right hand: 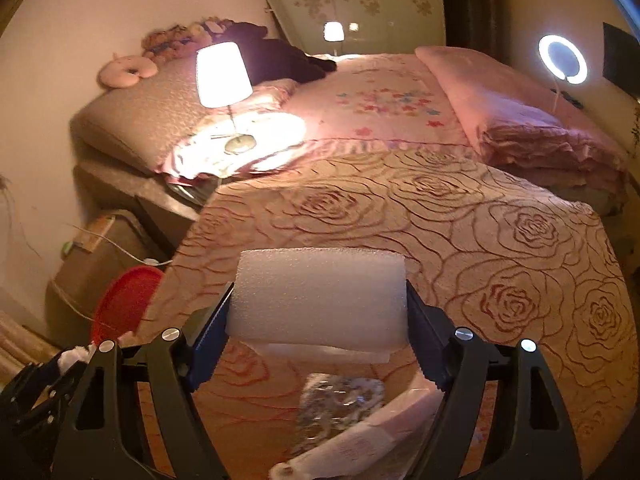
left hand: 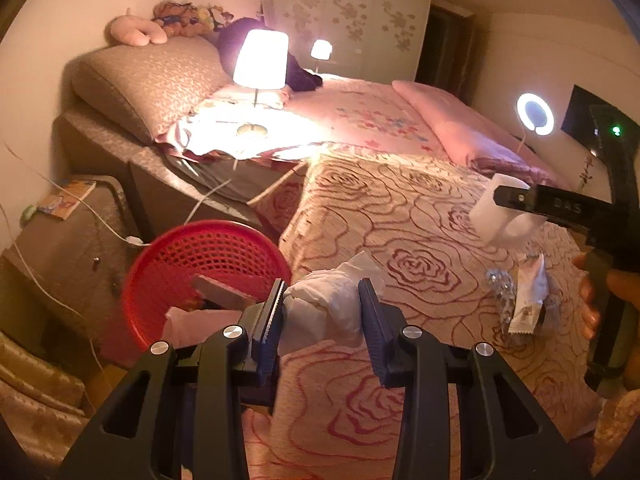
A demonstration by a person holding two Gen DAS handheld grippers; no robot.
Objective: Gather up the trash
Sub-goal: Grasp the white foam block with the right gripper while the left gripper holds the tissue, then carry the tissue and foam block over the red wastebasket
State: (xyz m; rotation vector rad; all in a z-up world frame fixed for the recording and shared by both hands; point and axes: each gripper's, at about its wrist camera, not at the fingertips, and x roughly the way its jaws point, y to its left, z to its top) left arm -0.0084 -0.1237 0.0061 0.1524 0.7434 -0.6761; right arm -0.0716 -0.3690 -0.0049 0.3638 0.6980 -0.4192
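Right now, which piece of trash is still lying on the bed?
The crinkly silver foil wrapper beside a white packet; the foam block and crumpled tissue are held up.

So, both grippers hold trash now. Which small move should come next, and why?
Probably carry the left gripper with its crumpled tissue leftward over the red basket and release. The basket sits right beside it, while the right gripper, gripping the foam piece, is farther away.
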